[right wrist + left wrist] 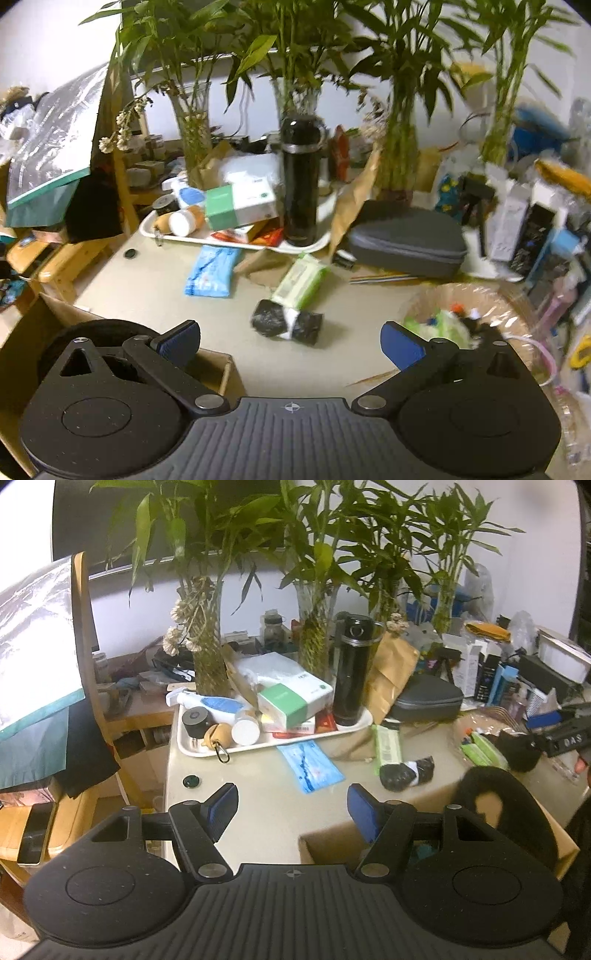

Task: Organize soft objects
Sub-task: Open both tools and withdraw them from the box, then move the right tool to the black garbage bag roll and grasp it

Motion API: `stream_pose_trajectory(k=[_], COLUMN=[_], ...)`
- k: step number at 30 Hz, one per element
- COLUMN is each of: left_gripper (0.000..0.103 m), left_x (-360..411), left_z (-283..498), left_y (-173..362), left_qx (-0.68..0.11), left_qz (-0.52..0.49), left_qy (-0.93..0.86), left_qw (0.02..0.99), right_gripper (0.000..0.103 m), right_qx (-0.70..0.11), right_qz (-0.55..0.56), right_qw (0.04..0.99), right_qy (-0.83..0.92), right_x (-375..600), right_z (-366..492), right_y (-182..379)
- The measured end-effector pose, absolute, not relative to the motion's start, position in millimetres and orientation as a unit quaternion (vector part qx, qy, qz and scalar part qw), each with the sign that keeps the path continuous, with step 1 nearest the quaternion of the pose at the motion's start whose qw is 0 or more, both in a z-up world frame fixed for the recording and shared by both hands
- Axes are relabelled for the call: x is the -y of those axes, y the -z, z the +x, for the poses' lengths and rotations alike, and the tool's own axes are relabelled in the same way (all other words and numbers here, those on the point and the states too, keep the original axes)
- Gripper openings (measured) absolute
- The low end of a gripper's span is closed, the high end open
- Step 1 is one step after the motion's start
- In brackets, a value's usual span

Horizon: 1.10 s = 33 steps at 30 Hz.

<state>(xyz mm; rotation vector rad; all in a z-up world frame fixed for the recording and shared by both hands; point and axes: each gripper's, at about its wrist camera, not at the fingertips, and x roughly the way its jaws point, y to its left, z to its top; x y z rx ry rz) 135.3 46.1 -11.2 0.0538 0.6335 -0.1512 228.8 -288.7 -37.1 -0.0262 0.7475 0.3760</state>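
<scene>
Both tools, left [291,814] and right [290,341], are hovering released over the desk [155,295]. Black rolled socks [287,323] are lying ahead, touching a green wipes pack [301,280]; a careless grasp risks dragging both toward the cardboard box [218,369].

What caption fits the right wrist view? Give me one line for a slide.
Open right claw hovers above a black sock roll on a cluttered table, cardboard box at lower left.
</scene>
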Motion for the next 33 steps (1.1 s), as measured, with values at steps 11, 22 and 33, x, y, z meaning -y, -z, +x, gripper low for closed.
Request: stream_pose_trajectory(k=[11,22,33], left_gripper=[0.065,0.065,0.065], left_x=[-60,-71,-79], left_z=[172,203,211], left_y=[18,37,54], left_qx=[-0.313,-0.310,-0.333], left_qz=[0.021,0.012,-0.003], left_qy=[0.057,0.036,0.035], left_qw=[0.948,0.950,0.942], right_gripper=[0.103,0.103,0.103], right_qx=[-0.380,-0.370,-0.377], right_qz=[-0.004,-0.009,-0.004], right_qw=[0.905,0.912,0.909], right_qy=[-0.191,-0.176,-0.179], right_x=[285,283,282], right_z=[250,278,308], right_y=[45,61,96])
